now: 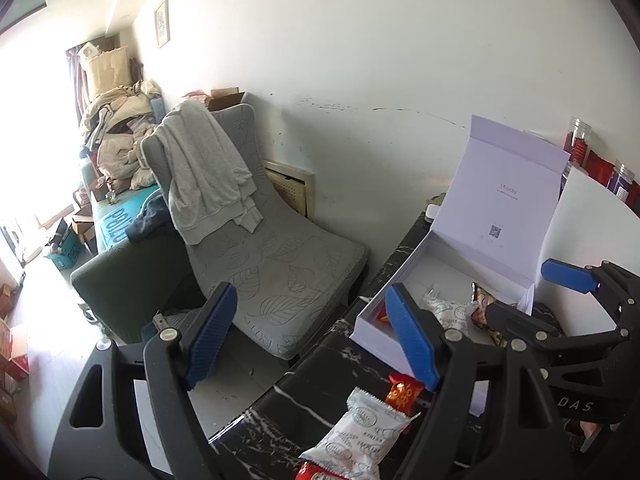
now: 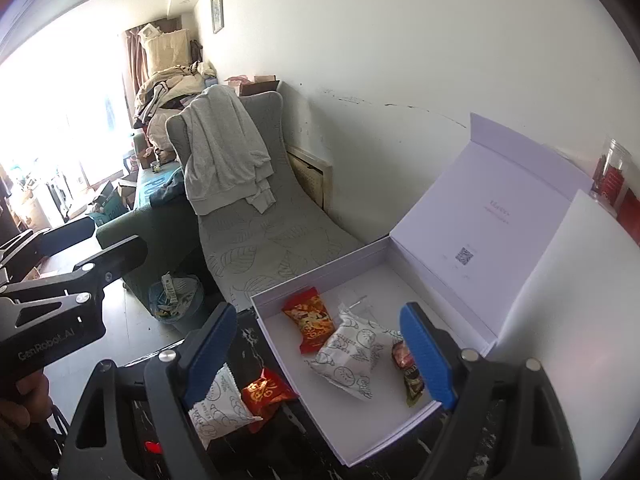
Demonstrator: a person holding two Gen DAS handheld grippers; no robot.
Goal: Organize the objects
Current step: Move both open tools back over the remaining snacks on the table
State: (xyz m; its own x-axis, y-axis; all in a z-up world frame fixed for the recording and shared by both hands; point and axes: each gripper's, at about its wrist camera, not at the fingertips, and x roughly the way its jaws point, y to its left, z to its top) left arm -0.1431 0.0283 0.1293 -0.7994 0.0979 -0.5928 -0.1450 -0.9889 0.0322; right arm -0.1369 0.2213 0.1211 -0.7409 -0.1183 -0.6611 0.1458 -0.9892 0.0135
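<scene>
A: Left wrist view first. Left gripper (image 1: pixel 316 336) spread wide, nothing between the blue pads. Below it on the black marble-pattern table (image 1: pixel 272 420) lie a white printed crinkly snack packet (image 1: pixel 360 436) and a small red-and-gold foil packet (image 1: pixel 405 390), touching. The right gripper (image 1: pixel 532 292) shows on the right over the open white cardboard gift box (image 1: pixel 460 248), also spread and empty.

B: Handling?

A: My guess: light, soft, slippery film. Pinch the flat crimped end seal, not the puffed middle, or the contents get crushed.

B: Right wrist view?

A: Right gripper (image 2: pixel 320 354) apart, holding nothing. Inside the box: red-orange snack packet (image 2: pixel 309 318), white printed pouch (image 2: pixel 352 354), dark brown foil packet (image 2: pixel 408 376). The two loose packets sit on the table just left of the box wall.
</scene>
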